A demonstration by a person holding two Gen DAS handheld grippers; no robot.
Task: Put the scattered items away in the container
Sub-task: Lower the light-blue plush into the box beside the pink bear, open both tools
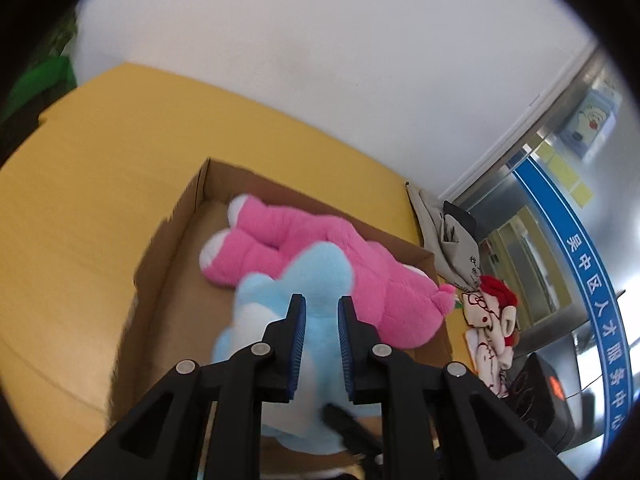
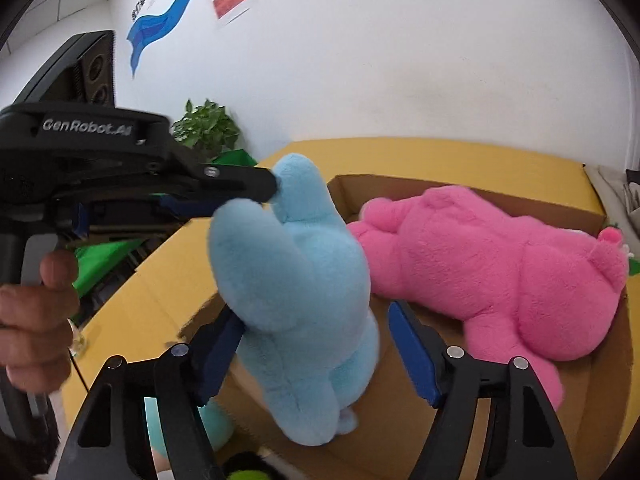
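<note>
A blue plush toy (image 2: 296,280) hangs upright over an open cardboard box (image 2: 472,200), pinched by one long ear in the nearly closed jaws of the left gripper (image 2: 264,192), evidently so its soft body can drop straight down into the container. The right gripper (image 2: 316,344) brackets the toy's lower body from below: its jaws stand apart, the left pad touching or nearly touching the fur, the right pad clear of it, seemingly steadying rather than carrying. Beyond the right gripper's jaws and to their right, a pink plush toy (image 2: 500,272) already lies on its side on the box floor, its fleecy pile thick and rounded against the flat, stiff corrugated walls. The box rests on a smooth yellow desk (image 2: 400,156). In the left wrist view, a small red-haired cloth doll (image 1: 490,320) lies outside the box, right of the jaws, likely yet to be tidied.
</note>
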